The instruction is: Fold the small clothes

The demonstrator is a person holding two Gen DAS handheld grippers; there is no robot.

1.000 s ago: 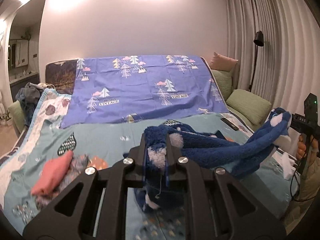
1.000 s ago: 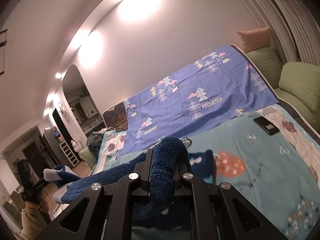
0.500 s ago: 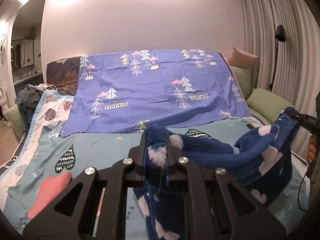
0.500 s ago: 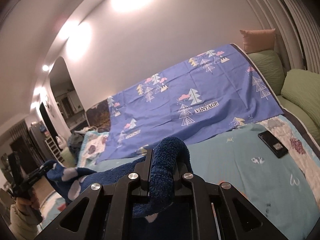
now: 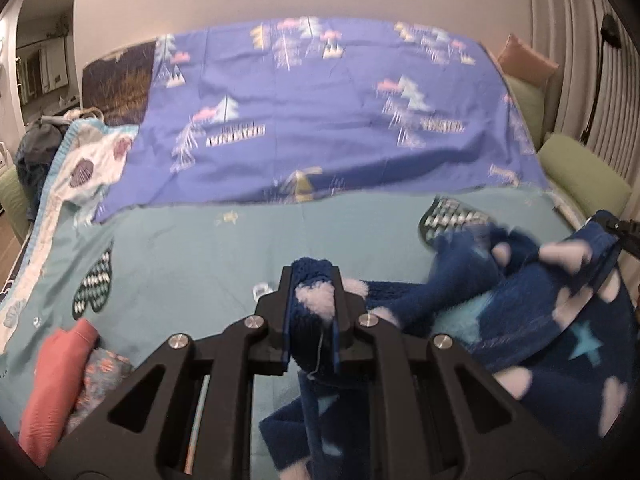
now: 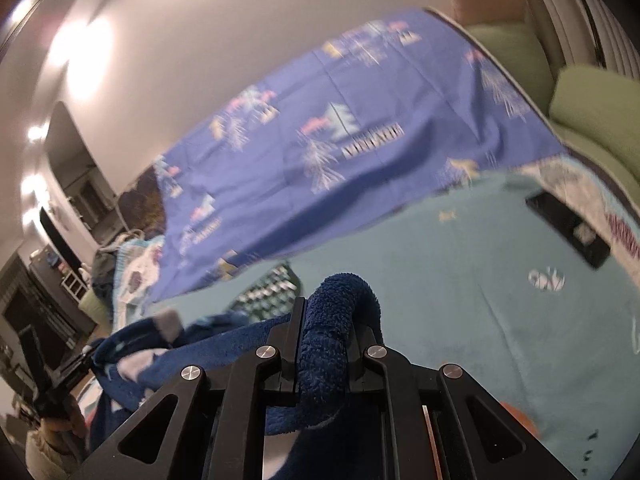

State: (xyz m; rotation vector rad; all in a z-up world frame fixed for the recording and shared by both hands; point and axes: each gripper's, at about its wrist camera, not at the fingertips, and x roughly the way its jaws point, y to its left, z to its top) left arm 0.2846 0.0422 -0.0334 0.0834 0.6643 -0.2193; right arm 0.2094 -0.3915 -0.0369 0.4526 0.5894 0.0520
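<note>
A dark blue fleece garment (image 5: 520,320) with pale hearts and stars hangs between my two grippers over the teal bedspread (image 5: 200,252). My left gripper (image 5: 312,280) is shut on one edge of it. My right gripper (image 6: 326,312) is shut on another edge (image 6: 336,332), and it shows at the far right of the left wrist view (image 5: 616,228). The cloth sags in the middle close to the bed. The left gripper shows at the lower left of the right wrist view (image 6: 68,368).
A pink folded garment (image 5: 56,380) on a patterned one (image 5: 104,376) lies at the lower left. A purple sheet (image 5: 320,120) covers the back of the bed. A black phone (image 6: 568,228) lies at right. Green cushions (image 5: 580,176) line the right side.
Both grippers have tilted down and moved lower toward the bed with the blue garment. The garment has spread wider and dropped closer to the bedspread.
</note>
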